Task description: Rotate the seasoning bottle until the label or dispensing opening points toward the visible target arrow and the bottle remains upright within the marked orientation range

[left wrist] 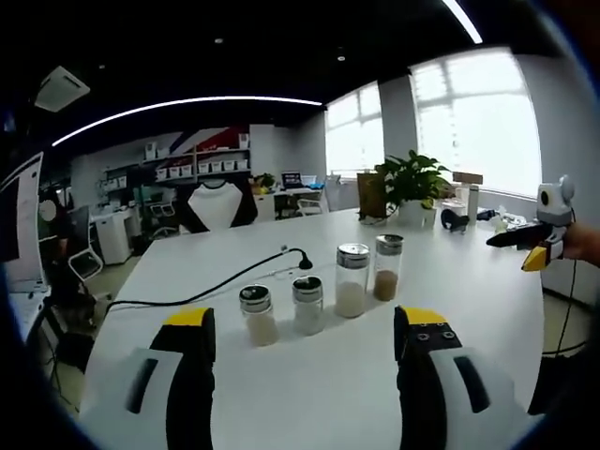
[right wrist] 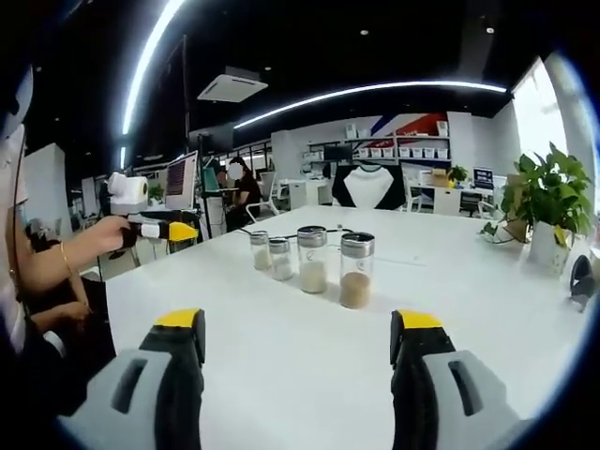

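Here, four clear glass seasoning bottles with silver metal caps point(left wrist: 319, 289) are standing upright in a row on the white table point(left wrist: 487, 281), well in from its edges, two short ones and two taller ones. The left gripper point(left wrist: 305, 349) is hovering before them with its yellow-tipped jaws spread wide, gripping nothing. The right gripper point(right wrist: 295, 349) is likewise hanging released, apart from the bottles. A black cable point(left wrist: 216, 281) is lying behind the row.
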Tool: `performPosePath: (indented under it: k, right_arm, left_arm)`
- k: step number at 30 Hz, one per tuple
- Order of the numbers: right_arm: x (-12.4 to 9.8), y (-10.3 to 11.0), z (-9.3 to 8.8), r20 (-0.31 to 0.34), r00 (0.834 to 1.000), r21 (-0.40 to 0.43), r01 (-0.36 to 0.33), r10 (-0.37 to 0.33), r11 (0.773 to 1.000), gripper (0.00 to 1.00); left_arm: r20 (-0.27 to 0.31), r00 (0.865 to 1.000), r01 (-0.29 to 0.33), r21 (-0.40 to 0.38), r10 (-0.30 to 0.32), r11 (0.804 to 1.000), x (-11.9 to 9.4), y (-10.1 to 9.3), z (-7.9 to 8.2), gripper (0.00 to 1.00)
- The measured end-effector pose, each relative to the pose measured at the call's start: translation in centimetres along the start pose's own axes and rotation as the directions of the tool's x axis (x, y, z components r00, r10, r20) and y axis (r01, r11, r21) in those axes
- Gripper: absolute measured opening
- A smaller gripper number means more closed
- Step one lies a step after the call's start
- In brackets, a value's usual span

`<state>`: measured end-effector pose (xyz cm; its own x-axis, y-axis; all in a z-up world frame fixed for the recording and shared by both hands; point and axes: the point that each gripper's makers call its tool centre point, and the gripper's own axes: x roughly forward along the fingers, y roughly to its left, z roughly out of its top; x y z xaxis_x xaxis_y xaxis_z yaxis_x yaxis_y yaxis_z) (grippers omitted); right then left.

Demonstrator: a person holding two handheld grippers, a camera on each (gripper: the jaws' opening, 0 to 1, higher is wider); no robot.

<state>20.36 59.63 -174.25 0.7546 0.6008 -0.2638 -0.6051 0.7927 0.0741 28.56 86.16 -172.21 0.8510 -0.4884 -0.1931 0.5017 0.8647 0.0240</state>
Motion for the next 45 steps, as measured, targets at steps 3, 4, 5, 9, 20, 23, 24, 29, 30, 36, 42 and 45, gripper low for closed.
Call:
performPosePath:
  k: [3, 4, 5, 9, 20, 23, 24, 29, 30, 36, 42, 45]
  right_arm:
    - [0.7, -0.1, 0.0, -0.004, 1.0, 0.001, -0.004, 0.004, 1.0, 0.81]
    - [0.9, -0.2, -0.1, -0.005, 1.0, 0.002, -0.005, 0.005, 1.0, 0.81]
    - [1.1, -0.2, -0.1, -0.007, 1.0, 0.005, -0.007, 0.007, 1.0, 0.81]
    - [1.7, -0.4, -0.3, -0.013, 1.0, 0.009, -0.01, 0.01, 1.0, 0.81]
    - [2.1, -0.4, -1.8, -0.05, 0.999, 0.024, -0.012, 0.013, 1.0, 0.81]
    - [2.0, -0.3, -1.9, -0.05, 0.999, 0.03, -0.011, 0.012, 1.0, 0.81]
    - [1.9, -0.3, -2.0, -0.047, 0.999, 0.038, -0.008, 0.01, 0.999, 0.81]
    - [1.8, 0.3, -2.6, -0.064, 0.998, 0.038, -0.019, 0.022, 0.999, 0.81]
    - [1.9, 0.3, -2.6, -0.063, 0.998, 0.042, -0.02, 0.023, 0.999, 0.81]
    - [1.7, 0.5, -2.7, -0.061, 0.998, 0.049, -0.017, 0.02, 0.999, 0.81]
    - [1.2, 0.2, -2.9, -0.066, 0.998, 0.05, -0.003, 0.007, 0.999, 0.81]
    - [1.1, 0.2, -3.0, -0.069, 0.998, 0.052, 0.0, 0.004, 0.999, 0.8]
  left_arm:
    - [0.004, 1.0, -0.001, 0.014, 0.001, 1.0, 1.1, 0.5, 0.3, 0.83]
    - [0.005, 1.0, -0.003, 0.017, 0.003, 1.0, 1.4, 0.7, 0.3, 0.83]
    - [0.006, 1.0, -0.003, 0.02, 0.003, 1.0, 1.8, 1.0, 0.4, 0.83]
    - [0.004, 1.0, -0.004, 0.026, 0.004, 1.0, 3.1, 1.8, 0.2, 0.83]
    - [-0.006, 0.998, -0.056, -0.018, 0.055, 0.998, 7.9, 5.2, -1.5, 0.82]
    - [-0.075, 0.997, -0.038, -0.032, 0.036, 0.999, 8.4, 5.2, -2.6, 0.79]
    - [-0.056, 0.998, -0.041, -0.021, 0.04, 0.999, 9.0, 5.5, -2.5, 0.79]
    - [-0.037, 0.997, -0.062, -0.004, 0.061, 0.998, 10.3, 6.5, -2.7, 0.78]
    - [-0.025, 0.998, -0.063, 0.007, 0.063, 0.998, 10.6, 6.5, -2.8, 0.77]
    - [-0.023, 0.997, -0.068, 0.029, 0.069, 0.997, 12.1, 6.5, -3.4, 0.71]
    - [-0.038, 0.997, -0.068, -0.01, 0.068, 0.998, 13.0, 7.1, -4.3, 0.66]
    - [-0.063, 0.996, -0.063, -0.01, 0.063, 0.998, 13.3, 7.2, -5.1, 0.65]
